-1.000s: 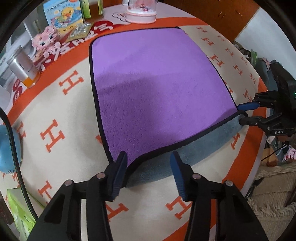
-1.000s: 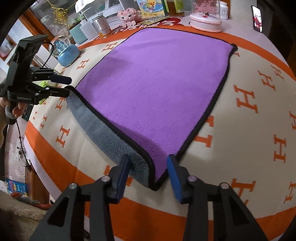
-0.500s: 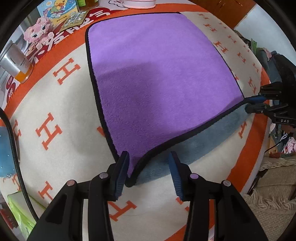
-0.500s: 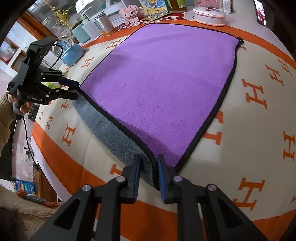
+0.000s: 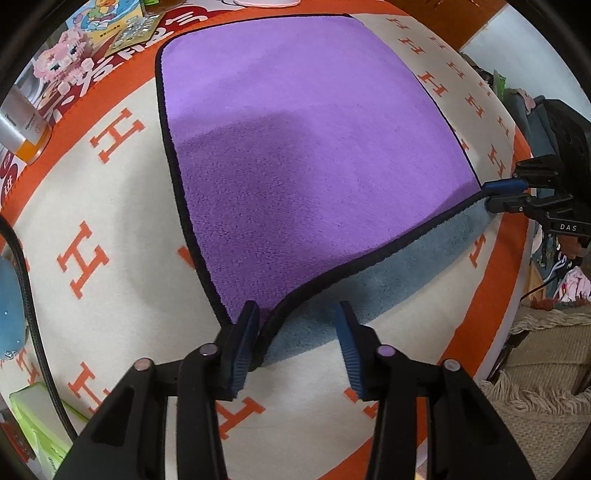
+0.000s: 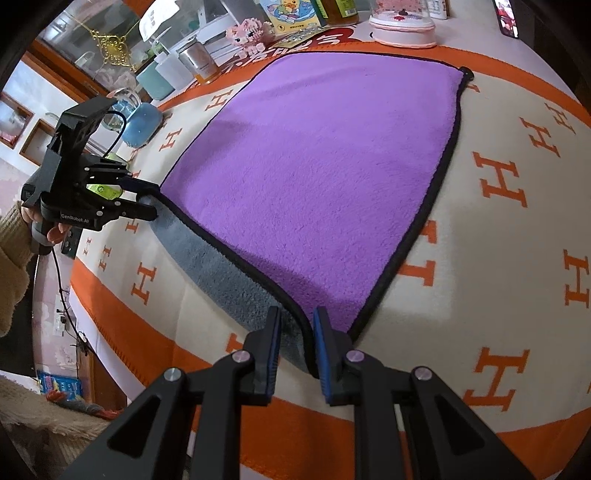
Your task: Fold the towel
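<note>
A purple towel [image 5: 303,155] with a black hem and grey underside lies flat on the table; it also shows in the right wrist view [image 6: 325,177]. Its near edge is lifted, showing the grey side [image 5: 373,288]. My left gripper [image 5: 295,347] is open around the towel's near left corner, jaws apart on either side of the hem. My right gripper [image 6: 295,350] is shut on the near right corner. Each gripper shows in the other's view: the right one [image 5: 495,194] at the towel's right corner, the left one [image 6: 147,201] at the left corner.
The table wears a cream and orange cloth with H marks [image 6: 517,229]. Along the far edge stand a pink dome [image 6: 400,26], a pink block toy [image 5: 59,66], bottles [image 6: 199,62] and a blue object [image 6: 140,123]. A beige fringed rug [image 5: 535,406] lies beyond the table's edge.
My right gripper closed on the towel's near right corner and holds it slightly raised. My left gripper moved forward around the near left corner, still open.
</note>
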`<state>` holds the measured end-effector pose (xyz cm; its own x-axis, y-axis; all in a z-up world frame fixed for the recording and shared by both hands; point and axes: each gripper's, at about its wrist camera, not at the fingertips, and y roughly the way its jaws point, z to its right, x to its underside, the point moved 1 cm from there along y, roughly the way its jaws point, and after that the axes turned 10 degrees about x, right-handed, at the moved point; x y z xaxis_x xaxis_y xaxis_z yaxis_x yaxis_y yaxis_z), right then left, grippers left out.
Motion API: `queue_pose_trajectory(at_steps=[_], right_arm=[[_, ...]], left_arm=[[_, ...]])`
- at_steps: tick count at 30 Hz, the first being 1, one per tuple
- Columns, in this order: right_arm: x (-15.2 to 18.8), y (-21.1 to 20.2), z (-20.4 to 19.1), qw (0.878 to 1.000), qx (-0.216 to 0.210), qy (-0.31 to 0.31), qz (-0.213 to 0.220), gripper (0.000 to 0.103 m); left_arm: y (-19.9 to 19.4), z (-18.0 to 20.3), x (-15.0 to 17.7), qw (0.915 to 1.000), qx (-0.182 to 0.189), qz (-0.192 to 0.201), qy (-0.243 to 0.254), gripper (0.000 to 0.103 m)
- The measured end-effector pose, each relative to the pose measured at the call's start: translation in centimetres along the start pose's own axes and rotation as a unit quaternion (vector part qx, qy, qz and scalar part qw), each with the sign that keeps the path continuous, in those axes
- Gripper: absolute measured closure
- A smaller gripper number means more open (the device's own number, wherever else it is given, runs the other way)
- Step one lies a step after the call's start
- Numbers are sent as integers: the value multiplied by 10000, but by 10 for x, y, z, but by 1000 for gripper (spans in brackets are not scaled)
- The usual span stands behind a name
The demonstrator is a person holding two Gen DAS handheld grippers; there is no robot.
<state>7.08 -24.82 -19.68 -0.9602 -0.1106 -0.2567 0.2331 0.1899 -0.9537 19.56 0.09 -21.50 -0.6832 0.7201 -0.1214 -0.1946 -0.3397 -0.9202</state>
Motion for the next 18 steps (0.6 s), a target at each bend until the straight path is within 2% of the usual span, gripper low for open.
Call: queue_pose_trajectory(at_steps=[1, 3, 4, 6, 11, 16, 18], right_arm=[[0, 0, -1, 10000, 28, -30, 0, 85], [2, 0, -4, 9999, 77, -78, 16, 86], [2, 0, -5, 9999, 65, -109, 21, 91], [3, -1, -9, 9998, 69, -161, 26, 96], [-5, -15, -10, 9994, 228, -103, 226, 98], [-27, -41, -2, 9968, 472, -4, 643, 98], [-41, -49, 2, 9943, 694, 19, 812, 98]], left_arm=[[0, 0, 0, 10000, -5, -15, 14, 81], [1, 3, 2, 9999, -91, -12, 46, 91], [2, 5, 1, 9999, -143, -16, 53, 94], [2, 6, 2, 9997, -226, -17, 58, 96], [-12, 13, -1, 9984, -530, 198, 80, 97], [-39, 20, -27, 9937, -959, 560, 108, 97], [-47, 19, -41, 9914, -1125, 655, 108, 97]])
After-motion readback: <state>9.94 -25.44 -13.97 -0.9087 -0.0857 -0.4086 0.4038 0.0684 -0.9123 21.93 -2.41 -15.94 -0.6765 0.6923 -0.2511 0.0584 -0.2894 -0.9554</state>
